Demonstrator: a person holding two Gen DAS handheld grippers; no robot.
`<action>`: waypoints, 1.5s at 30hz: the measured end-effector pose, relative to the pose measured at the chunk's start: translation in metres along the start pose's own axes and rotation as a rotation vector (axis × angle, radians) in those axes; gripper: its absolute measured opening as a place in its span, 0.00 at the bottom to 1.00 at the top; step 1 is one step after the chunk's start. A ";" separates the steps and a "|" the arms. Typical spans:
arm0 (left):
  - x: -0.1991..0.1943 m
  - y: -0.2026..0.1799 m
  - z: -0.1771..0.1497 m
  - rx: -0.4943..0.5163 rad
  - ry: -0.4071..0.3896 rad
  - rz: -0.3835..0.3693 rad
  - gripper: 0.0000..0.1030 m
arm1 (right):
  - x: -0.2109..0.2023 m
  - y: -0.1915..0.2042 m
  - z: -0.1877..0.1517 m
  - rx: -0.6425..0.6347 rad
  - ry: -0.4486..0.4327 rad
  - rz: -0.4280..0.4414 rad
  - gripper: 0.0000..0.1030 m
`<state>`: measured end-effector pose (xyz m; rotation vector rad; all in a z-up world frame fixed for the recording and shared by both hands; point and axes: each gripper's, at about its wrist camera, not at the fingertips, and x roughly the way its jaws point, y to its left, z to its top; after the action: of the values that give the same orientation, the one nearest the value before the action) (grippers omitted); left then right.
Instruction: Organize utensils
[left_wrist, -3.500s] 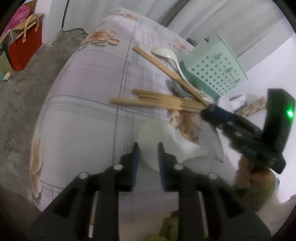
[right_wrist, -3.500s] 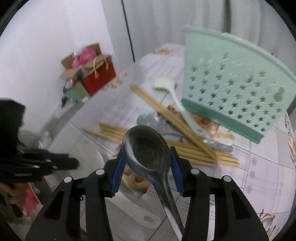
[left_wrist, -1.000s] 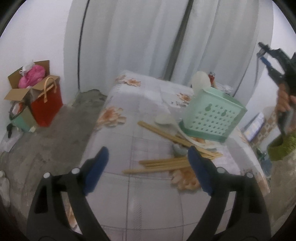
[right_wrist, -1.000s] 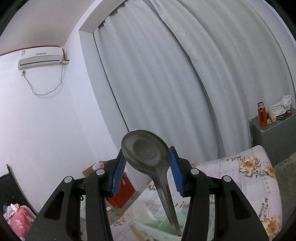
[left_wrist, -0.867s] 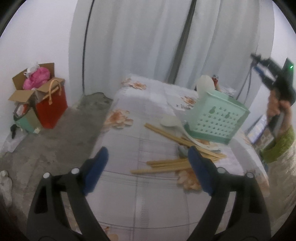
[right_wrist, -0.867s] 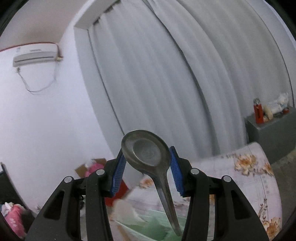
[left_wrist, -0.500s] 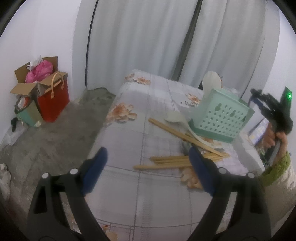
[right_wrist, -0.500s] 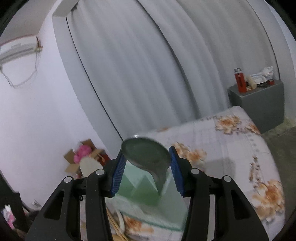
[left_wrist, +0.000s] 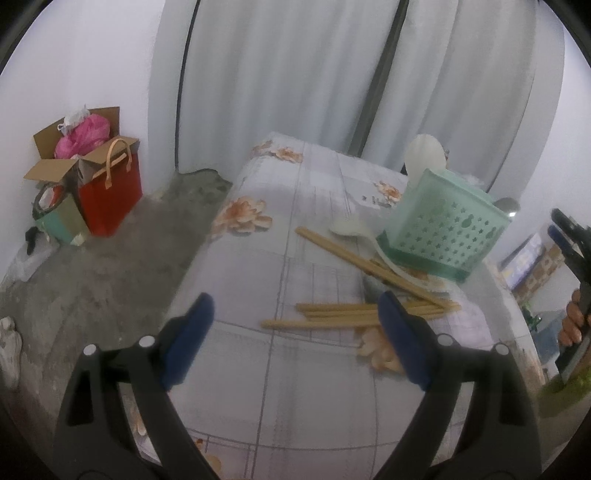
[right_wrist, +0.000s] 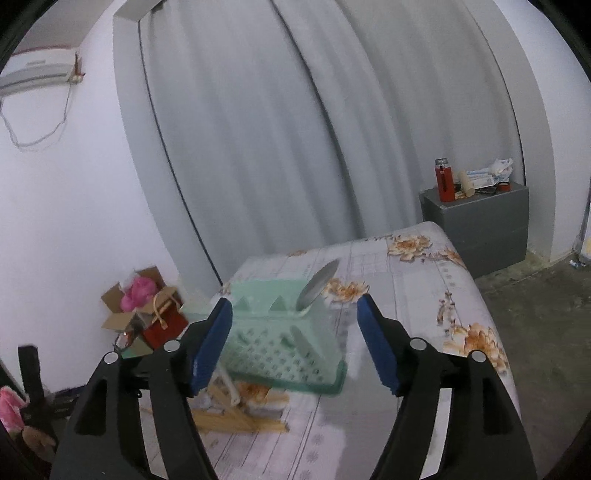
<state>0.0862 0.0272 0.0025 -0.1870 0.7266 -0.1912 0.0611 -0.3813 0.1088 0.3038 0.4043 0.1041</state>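
The metal spoon is out of the right claw now: a second ago it sat pinched between the blue pads, and the jaws have just been opening with nothing left between them. The spoon stands tilted in the green basket, bowl up, poking over the rim at the basket's right-hand end in the right wrist view. The right claw is spread wide, hanging just above and in front of the basket.

Over on the left, the left claw is spread wide too, empty, pointed down at the desk with its flowered cloth. From here the basket sits at the far right of the desk, a white spoon standing up out of its back corner. Another white spoon lies flat beside the basket, touching a loose heap of chopsticks; one pair runs diagonally under the basket's front edge, the rest lie roughly crosswise nearer the claw. The person's right hand shows at the right edge of the picture. On the floor, far left, a red bag.
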 end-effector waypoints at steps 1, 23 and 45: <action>0.001 0.000 -0.001 0.000 0.003 0.003 0.84 | -0.002 0.007 -0.005 -0.019 0.013 0.004 0.69; 0.005 0.004 0.005 0.018 0.022 0.014 0.92 | 0.086 0.094 -0.123 -0.287 0.564 -0.178 0.94; 0.047 -0.032 0.021 0.142 0.019 -0.102 0.92 | 0.089 0.078 -0.131 -0.347 0.539 -0.197 0.94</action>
<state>0.1310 -0.0123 -0.0046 -0.0871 0.7205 -0.3410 0.0870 -0.2573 -0.0150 -0.1158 0.9348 0.0602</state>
